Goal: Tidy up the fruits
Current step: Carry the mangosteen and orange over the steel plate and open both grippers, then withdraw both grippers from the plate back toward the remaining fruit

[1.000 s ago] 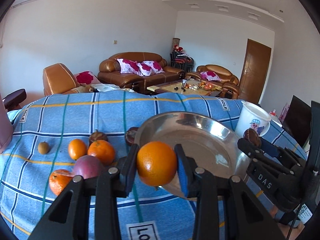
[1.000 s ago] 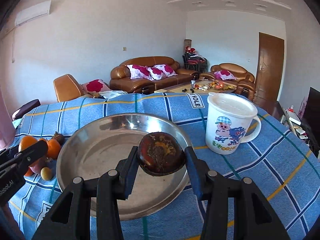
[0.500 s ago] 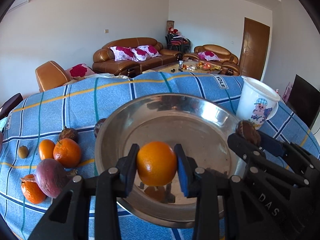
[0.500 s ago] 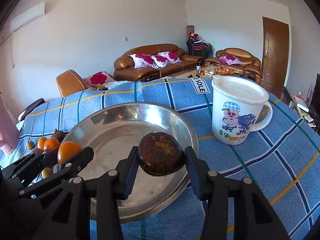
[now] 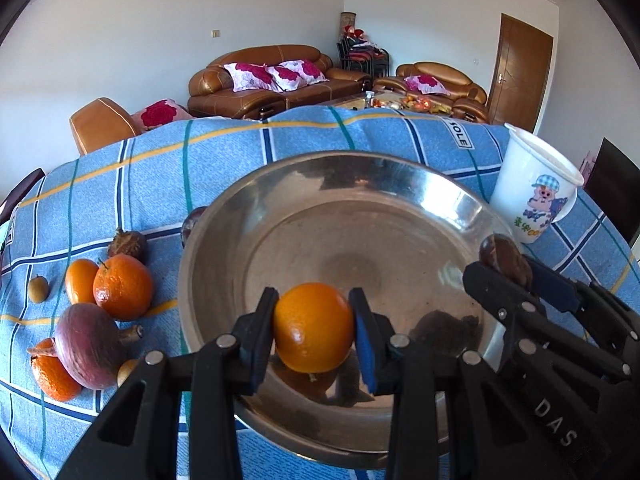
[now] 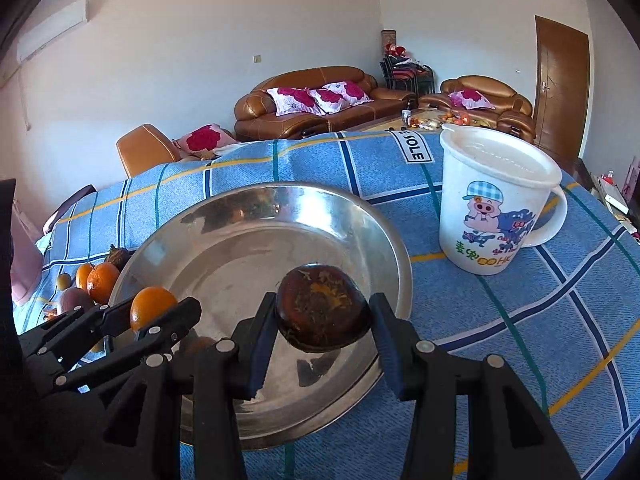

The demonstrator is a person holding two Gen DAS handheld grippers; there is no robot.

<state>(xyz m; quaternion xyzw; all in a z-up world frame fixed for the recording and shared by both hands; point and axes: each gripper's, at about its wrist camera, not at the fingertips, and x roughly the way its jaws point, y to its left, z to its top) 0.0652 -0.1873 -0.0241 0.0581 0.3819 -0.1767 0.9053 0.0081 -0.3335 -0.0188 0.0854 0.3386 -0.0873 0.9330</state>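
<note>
A wide steel bowl (image 5: 280,240) (image 6: 224,240) sits on the blue checked cloth. My left gripper (image 5: 314,330) is shut on an orange (image 5: 314,328), held low over the bowl's near side; the right wrist view catches that orange (image 6: 150,306) at lower left. My right gripper (image 6: 322,324) is shut on a dark brown, rough-skinned fruit (image 6: 320,312) above the bowl's near right part; the same dark fruit (image 5: 504,256) shows at the bowl's right rim in the left wrist view. Nothing lies in the bowl.
Left of the bowl lie loose fruits: two oranges (image 5: 122,286), a purple fruit (image 5: 88,346), a brown spiky one (image 5: 128,242), a small tan one (image 5: 38,289). A white lidded mug (image 6: 492,204) stands to the bowl's right. Sofas and a chair are behind the table.
My left gripper has carried the orange rightward and down, from beside the bowl to low over its inside. The right gripper with the dark fruit dipped slightly over the bowl.
</note>
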